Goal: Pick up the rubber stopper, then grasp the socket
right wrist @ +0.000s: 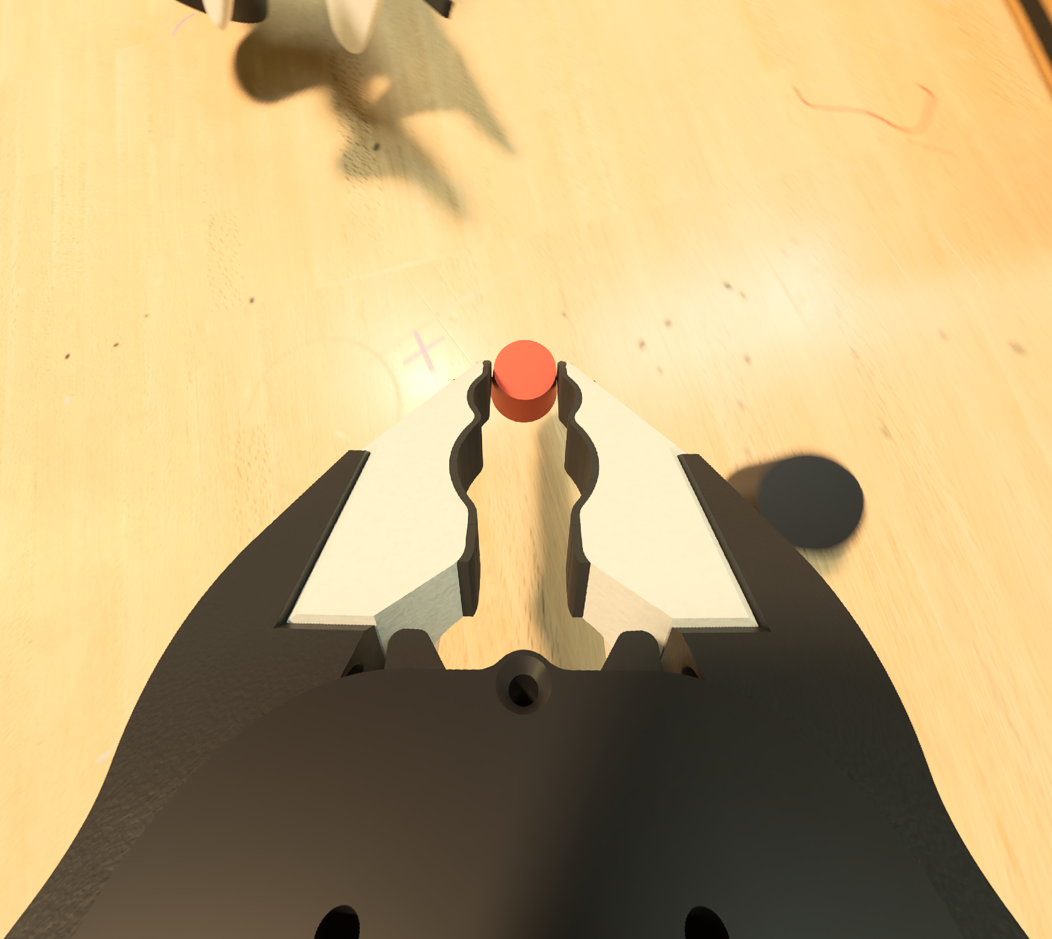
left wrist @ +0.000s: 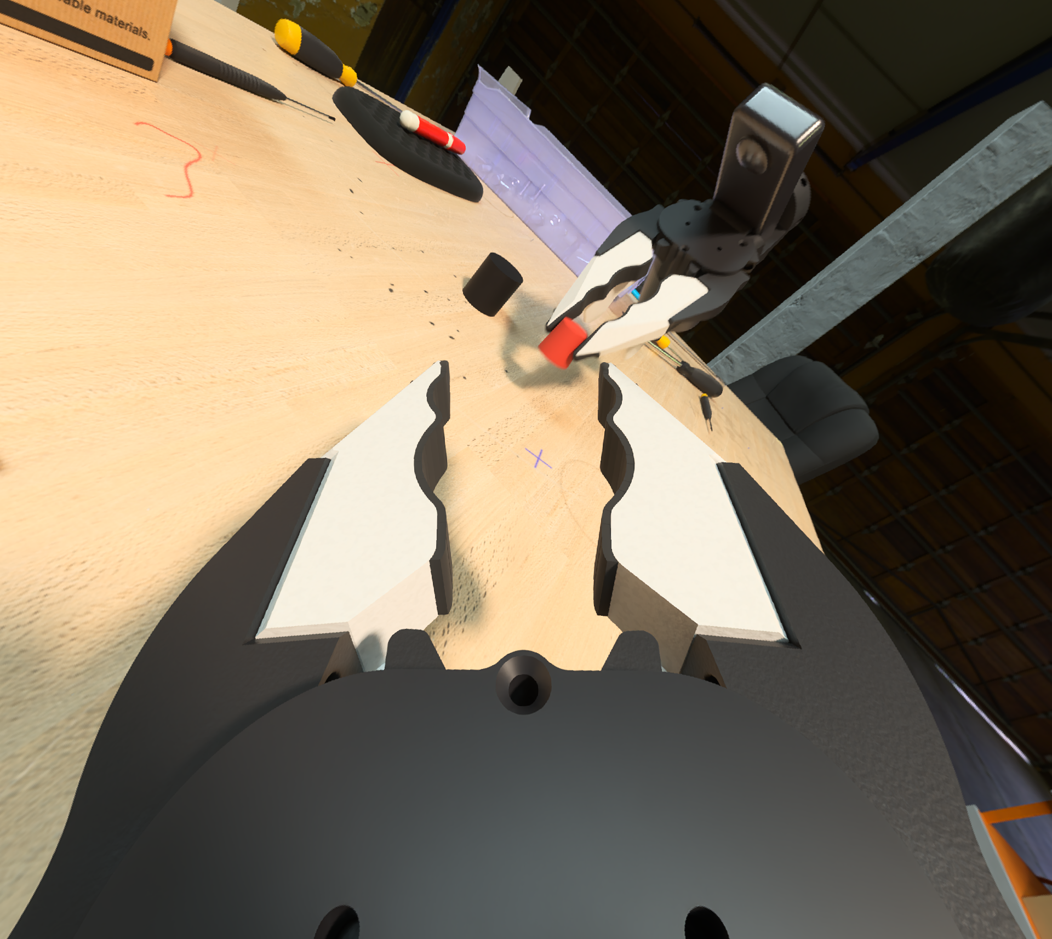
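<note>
**Left wrist view: stopper gripped, socket waiting**

Left wrist view first: we see our left hand-held gripper [left wrist: 524,376] spread wide and empty above the wooden surface [left wrist: 171,342], presumably kept free for the socket [left wrist: 492,284], a black cylinder standing ahead of it. Beyond, the right hand-held gripper [left wrist: 569,342] pinches the red rubber stopper [left wrist: 561,342] at its tips. We cannot tell whether the stopper clears the surface.

Right wrist view next: the stopper [right wrist: 524,378] sits clamped between the fingertips. The socket [right wrist: 808,501] is blurred, lower right, well apart.
</note>
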`<action>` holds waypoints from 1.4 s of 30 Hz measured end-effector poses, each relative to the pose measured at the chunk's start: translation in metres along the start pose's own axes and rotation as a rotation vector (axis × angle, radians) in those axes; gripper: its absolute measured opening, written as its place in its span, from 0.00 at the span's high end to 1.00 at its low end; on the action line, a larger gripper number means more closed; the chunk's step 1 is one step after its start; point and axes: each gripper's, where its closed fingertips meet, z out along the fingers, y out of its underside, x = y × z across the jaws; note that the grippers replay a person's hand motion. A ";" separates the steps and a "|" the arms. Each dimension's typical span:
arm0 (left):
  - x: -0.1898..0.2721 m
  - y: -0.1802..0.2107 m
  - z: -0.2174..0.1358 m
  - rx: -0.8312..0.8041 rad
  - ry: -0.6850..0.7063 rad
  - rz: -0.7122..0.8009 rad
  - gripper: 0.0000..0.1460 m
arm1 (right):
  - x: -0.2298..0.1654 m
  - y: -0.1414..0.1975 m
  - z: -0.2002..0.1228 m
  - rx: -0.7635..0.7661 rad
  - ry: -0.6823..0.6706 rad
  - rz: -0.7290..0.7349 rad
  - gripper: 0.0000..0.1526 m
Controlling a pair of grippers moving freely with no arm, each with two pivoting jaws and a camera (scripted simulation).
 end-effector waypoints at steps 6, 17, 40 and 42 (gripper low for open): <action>0.007 0.014 0.013 -0.067 -0.017 0.085 0.64 | 0.029 0.041 -0.061 -0.038 0.213 0.170 0.85; 0.033 0.037 0.069 -0.192 0.056 0.152 0.64 | 0.065 0.082 -0.092 0.013 0.486 0.441 0.85; 0.005 0.015 0.213 -0.493 -0.185 0.492 0.48 | 0.075 0.107 -0.105 0.145 0.596 0.538 0.85; -0.009 0.019 0.226 -0.552 -0.264 0.542 0.46 | 0.075 0.108 -0.107 0.143 0.603 0.530 0.85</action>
